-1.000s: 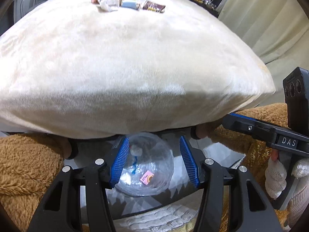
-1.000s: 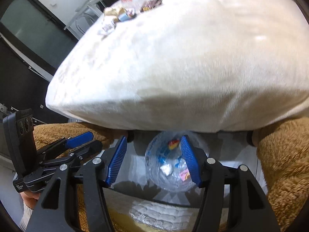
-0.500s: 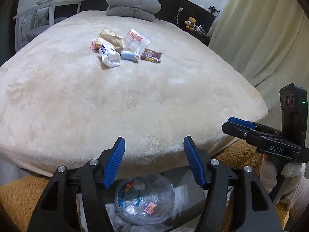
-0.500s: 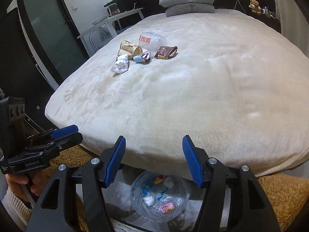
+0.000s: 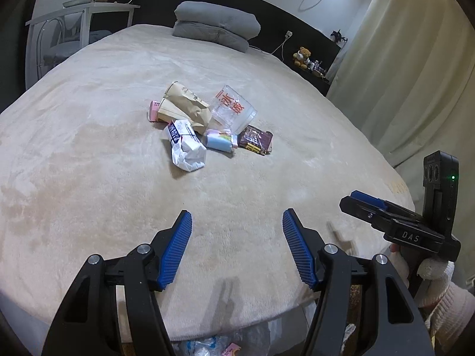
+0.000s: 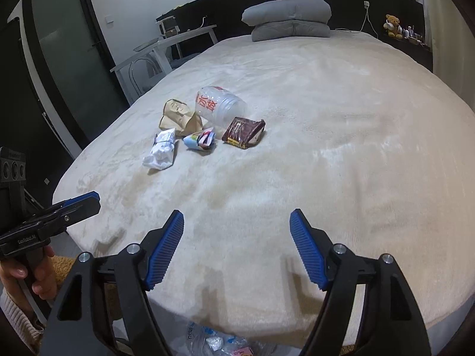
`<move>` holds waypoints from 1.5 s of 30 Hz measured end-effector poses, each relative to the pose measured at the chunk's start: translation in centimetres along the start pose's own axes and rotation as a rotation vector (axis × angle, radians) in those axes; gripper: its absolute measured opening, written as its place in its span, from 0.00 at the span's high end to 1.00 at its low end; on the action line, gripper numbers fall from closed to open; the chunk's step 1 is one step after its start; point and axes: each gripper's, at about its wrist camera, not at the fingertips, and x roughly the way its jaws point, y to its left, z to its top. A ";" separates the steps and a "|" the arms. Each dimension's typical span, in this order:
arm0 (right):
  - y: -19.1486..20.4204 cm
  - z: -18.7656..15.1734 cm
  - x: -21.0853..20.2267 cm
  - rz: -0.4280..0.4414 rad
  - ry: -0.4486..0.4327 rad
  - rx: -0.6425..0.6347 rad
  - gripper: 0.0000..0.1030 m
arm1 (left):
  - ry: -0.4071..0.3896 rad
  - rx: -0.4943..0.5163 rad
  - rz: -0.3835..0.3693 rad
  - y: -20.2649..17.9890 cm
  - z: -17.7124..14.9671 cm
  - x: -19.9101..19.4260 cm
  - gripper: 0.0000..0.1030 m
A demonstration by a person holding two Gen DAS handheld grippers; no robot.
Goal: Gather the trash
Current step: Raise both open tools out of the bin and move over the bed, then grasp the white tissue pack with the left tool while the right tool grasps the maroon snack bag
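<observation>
A small heap of trash lies mid-bed: a brown paper bag (image 5: 184, 103), a clear plastic cup (image 5: 233, 109) with red print, a crumpled white wrapper (image 5: 185, 145), a light blue packet (image 5: 219, 141) and a brown chocolate wrapper (image 5: 255, 144). My left gripper (image 5: 236, 213) hovers open over the near part of the beige bed cover (image 5: 89, 178), well short of the heap. To its right, my right gripper (image 6: 237, 213) is also over the near edge, jaws opening, nothing between them. A clear trash bag (image 6: 219, 341) with scraps peeks out below the bed edge.
Grey folded pillows (image 5: 216, 26) sit at the headboard. A white desk and chair (image 5: 83, 14) stand left of the bed, and a curtain (image 5: 400, 74) hangs on the right. A teddy bear (image 5: 302, 56) sits on the far ledge. A brown fuzzy rug (image 6: 63, 270) lies by the bed.
Both grippers rose from beside the trash bag under the bed's edge to above the bed top. The bag slid to the bottom of both views. Both pairs of jaws stand wider.
</observation>
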 end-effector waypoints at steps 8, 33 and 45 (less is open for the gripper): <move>-0.2 3.5 5.1 -0.009 0.033 0.028 0.23 | 0.000 -0.041 0.005 2.9 3.4 2.2 0.39; -0.1 10.0 17.7 -0.163 0.083 0.072 0.21 | -0.006 -0.133 0.030 8.3 8.4 8.3 0.31; -0.1 10.2 17.9 -0.220 0.096 0.048 0.43 | -0.006 -0.151 0.026 8.5 8.5 8.4 0.31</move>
